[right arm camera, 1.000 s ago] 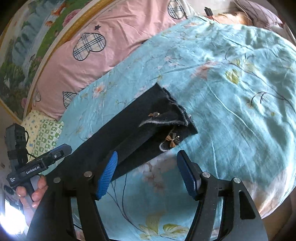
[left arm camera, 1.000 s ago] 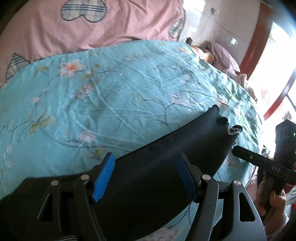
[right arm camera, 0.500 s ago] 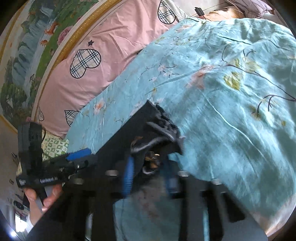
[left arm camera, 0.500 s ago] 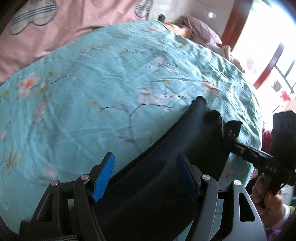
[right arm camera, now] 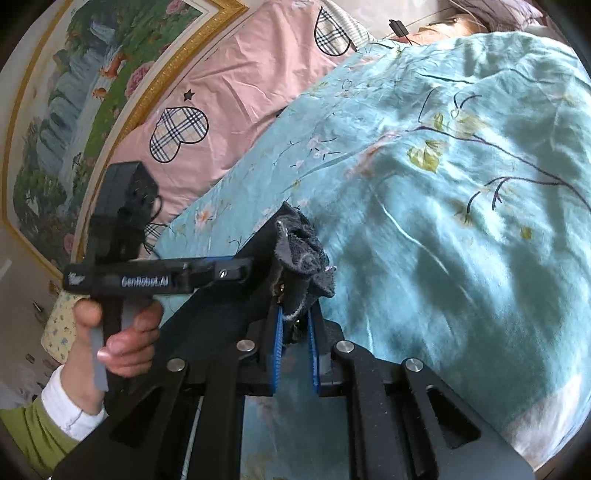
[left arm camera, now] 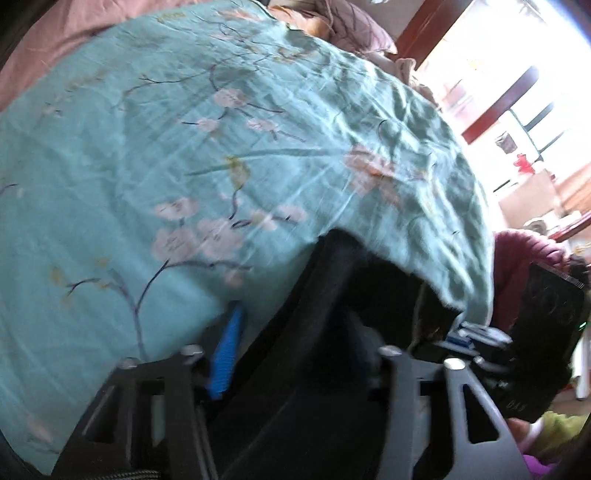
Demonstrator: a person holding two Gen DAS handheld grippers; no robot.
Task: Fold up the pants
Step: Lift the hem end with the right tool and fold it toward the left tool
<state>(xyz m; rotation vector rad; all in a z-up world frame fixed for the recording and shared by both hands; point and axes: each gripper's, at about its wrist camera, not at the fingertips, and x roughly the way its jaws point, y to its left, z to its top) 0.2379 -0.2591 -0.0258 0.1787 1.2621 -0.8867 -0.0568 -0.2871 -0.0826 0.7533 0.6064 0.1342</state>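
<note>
Black pants [left arm camera: 317, 332] lie on the teal floral bedspread [left arm camera: 184, 166]. In the left wrist view my left gripper [left arm camera: 295, 347] stands around the dark cloth; one blue pad [left arm camera: 225, 354] shows, the other is hidden by fabric, and the view is blurred. In the right wrist view my right gripper [right arm camera: 295, 328] is shut on the frayed end of the pants [right arm camera: 301, 254], which bunches up above the blue pads [right arm camera: 277, 350]. The left gripper [right arm camera: 232, 271] also shows there, its tips at the pants' edge close beside the right gripper.
A pink pillow with plaid hearts [right arm camera: 221, 92] lies at the bed's head under a gold-framed painting [right arm camera: 74, 92]. A purple pillow [left arm camera: 351, 26] lies at the far corner. The bed's edge [left arm camera: 476, 258] drops off at the right near a bright window.
My right gripper went from open to shut on the pants' frayed end and lifted it. My left gripper narrowed around the pants and moved toward the right gripper.
</note>
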